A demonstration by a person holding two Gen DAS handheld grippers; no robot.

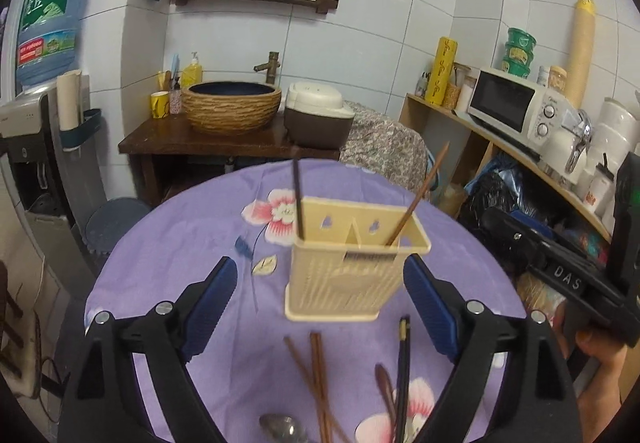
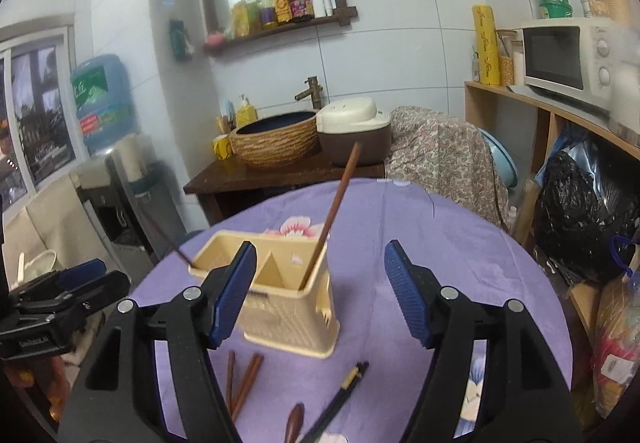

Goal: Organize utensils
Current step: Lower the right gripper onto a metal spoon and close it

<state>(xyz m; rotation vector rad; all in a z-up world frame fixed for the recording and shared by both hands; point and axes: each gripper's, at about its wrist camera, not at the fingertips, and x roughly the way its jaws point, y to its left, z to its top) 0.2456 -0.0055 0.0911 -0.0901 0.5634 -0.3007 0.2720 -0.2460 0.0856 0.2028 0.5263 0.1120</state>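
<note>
Mid-sort: two sticks already stood in the holder, more utensils loose on the desk in front of it

Left to right in the left view:
- Left gripper spread wide, blue fingers bare, nothing between them but the purple cloth and the holder beyond
- Dark chopstick upright in the holder's left compartment
- Cream holder standing near the desk's middle, divided in two, slightly blurred
- Brown chopstick leaning right out of the right compartment
- Nearer the camera, loose on the cloth: spoon at the bottom edge, crossed brown pair, brown handle, black chopstick
- Right gripper's body at the far right, held in a hand

Right view: right gripper also open, though less wide; empty, left finger overlapping the holder in the picture, contact not certain

Judged step: both hands freed and dropping toward the loose pile for the next pick

Next move calls for:
- Lowering fingers to cloth level astride one thin stick
- Picking from the crossed pair with care, since lifting one may drag the other
- Closing nearly fully, as the sticks are slim
- Keeping clear of the holder so as not to tip it
</note>
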